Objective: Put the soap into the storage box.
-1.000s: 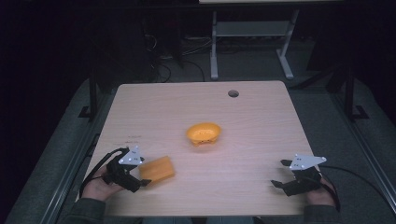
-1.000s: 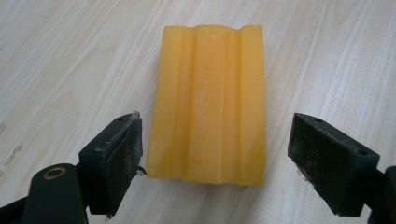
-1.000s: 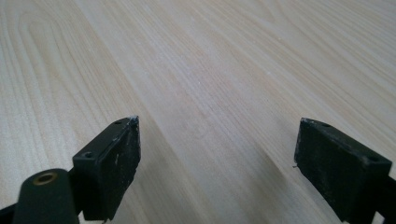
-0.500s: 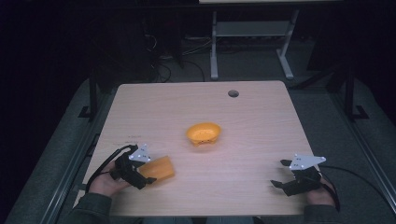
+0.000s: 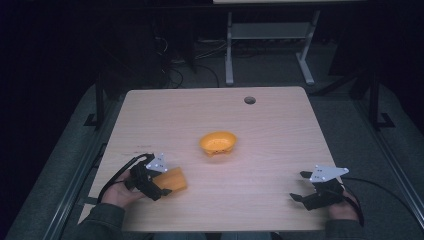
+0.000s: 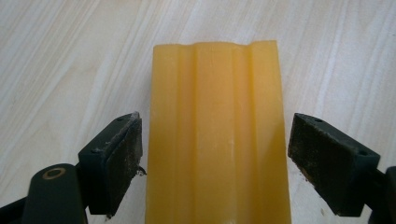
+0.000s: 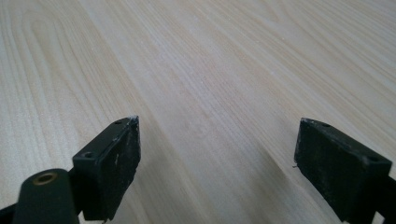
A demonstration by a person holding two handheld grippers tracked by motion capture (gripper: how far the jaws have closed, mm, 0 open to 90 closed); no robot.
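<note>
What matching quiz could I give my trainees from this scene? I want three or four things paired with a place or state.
Things:
1. bowl
2. yellow block
3. right tool
4. round hole

Places or states:
A. between the left tool's open jaws
B. far edge of the table
C. open, over bare wood
D. middle of the table

Pairs: 1-D, 2-A, 3-C, 4-B

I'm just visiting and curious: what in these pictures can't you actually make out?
- The near end of the yellow block is cut off by the bottom edge of the left gripper view.
- In the high view, the left gripper covers part of that block, so contact can't be judged there.
- The orange bowl is too small and blurred in the high view to tell what is inside.
</note>
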